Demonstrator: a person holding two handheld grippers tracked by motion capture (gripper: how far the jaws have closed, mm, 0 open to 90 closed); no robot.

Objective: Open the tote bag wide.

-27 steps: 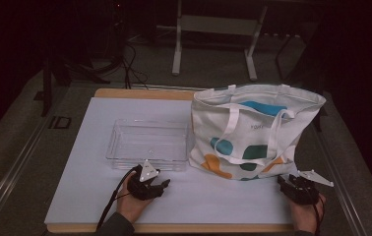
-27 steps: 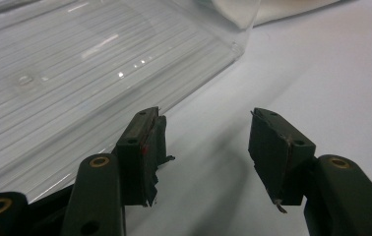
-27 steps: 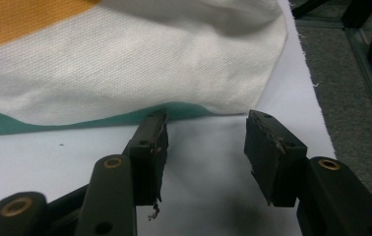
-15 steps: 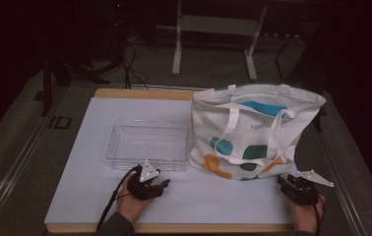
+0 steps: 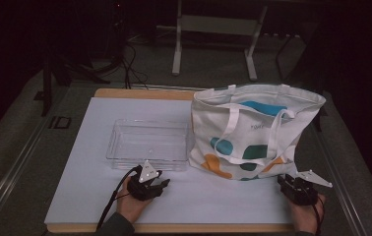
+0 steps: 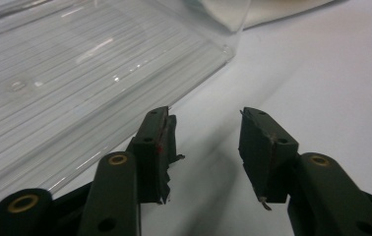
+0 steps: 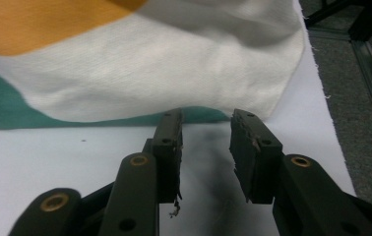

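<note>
While both our claws rest low on the white counter [image 5: 85,196], the two things in play lie ahead of them, one before each hand. Our right claw [image 7: 206,123] points straight at the bottom edge of the tote bag [image 5: 253,132], which stands upright on the right half of the counter; in the right gripper view the cloth with its orange and green patches is just beyond the jaw tips, near but not touching. Its jaws stand apart with nothing between them.

Our left claw [image 6: 206,123] is also apart and empty. The clear plastic tray [image 5: 147,142] lies just ahead of it and a little to its left, with the near corner of the tray close to the left jaw. The long axis of the tray runs across the counter, side to side, and its right end is just beside the bag.

So the right hand is much nearer to the bag, and the left to the tray. We judge that the bag is reached by a short push forward of the right claw.
</note>
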